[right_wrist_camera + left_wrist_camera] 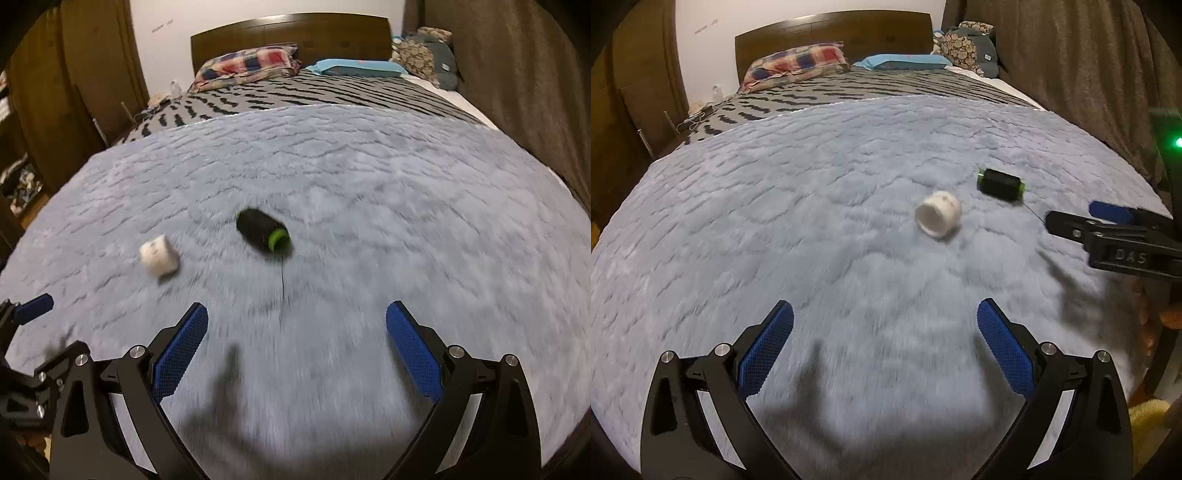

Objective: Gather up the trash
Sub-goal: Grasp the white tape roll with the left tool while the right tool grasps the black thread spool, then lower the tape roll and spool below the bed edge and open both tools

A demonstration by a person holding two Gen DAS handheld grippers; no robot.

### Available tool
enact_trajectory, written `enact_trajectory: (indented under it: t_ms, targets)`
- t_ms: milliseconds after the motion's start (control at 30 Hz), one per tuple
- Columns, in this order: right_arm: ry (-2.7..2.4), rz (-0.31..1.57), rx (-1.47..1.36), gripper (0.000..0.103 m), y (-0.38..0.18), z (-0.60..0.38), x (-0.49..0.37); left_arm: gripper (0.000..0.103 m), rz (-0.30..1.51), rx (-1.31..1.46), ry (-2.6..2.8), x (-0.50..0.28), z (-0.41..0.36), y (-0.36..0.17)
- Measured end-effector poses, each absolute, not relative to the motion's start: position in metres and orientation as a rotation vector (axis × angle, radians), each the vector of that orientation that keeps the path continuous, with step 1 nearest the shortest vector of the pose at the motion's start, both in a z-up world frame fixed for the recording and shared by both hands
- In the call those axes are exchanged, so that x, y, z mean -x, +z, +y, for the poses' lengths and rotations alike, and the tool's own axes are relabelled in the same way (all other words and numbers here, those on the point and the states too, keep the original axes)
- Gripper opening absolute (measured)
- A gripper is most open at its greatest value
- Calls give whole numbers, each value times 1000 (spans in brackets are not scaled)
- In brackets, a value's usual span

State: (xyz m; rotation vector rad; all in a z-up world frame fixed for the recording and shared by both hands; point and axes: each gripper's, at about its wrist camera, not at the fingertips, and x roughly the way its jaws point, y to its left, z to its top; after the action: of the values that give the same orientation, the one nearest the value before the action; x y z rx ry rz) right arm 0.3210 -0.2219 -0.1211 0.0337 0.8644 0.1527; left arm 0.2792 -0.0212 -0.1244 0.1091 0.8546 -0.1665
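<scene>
A small white roll (938, 218) lies on its side on the fluffy blue-grey blanket (775, 229); it also shows in the right wrist view (159, 255). A black spool with green ends (1000, 183) lies just right of it, a loose thread trailing from it; the right wrist view shows it too (263, 235). My left gripper (885, 317) is open and empty, short of the white roll. My right gripper (297, 317) is open and empty, short of the spool. The right gripper's fingers (1108, 212) show at the right edge of the left wrist view.
The blanket covers a bed with a striped sheet (849, 88), a plaid pillow (798, 62), a blue pillow (905, 61) and a wooden headboard (831, 33). Brown curtains (1089, 74) hang along the right side. A wooden wardrobe (74, 92) stands left.
</scene>
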Motion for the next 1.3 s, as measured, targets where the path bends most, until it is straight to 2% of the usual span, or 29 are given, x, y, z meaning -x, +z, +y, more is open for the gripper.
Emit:
enact_trajectory:
  t_ms: [133,200,300,500,567,600,633,733,933,967,1067,1133,1300]
  targets:
    - [165,885,-20,82,-128,-210,-352,95,870,-106,-168,-300,-27,-130]
    - [167,891,-10,78,-131,-203,-366,95,884,-83,-188,-309,-30,-132]
    - [169,918,7,65,-137,-196,-384,95,899,-60,-221,-322,-36,-135]
    - [190,927,2,52,-142,-195,-398,95,908,-76,-222,-344,-48,-142]
    - [203,924,-9,41,-142,-198,-400,95,910,-80,-218,-350,-50,-143]
    - [204,920,-15,29,-141,-200,-400,94,911,-79,-217,-353,-51,-145]
    - [197,910,-21,27,-140,-203,-400,94,913,-78,-218,-356,-53,-146]
    - [186,888,-31,27,-134,-214,-399,94,914,-83,-225,-363,-57,-148]
    - [159,883,-25,27,-129,-236,-387,80,905,-78,-241,-376,-66,-146]
    - [161,882,-26,27,-128,-238,-385,74,905,-76,-245,-377,-68,-146]
    - [164,879,-24,27,-126,-243,-374,44,928,-75,-252,-381,-73,-148]
    - [165,874,-28,27,-125,-246,-366,38,928,-91,-237,-380,-74,-149]
    - [158,844,-14,27,-116,-247,-342,36,915,-82,-220,-366,-67,-141]
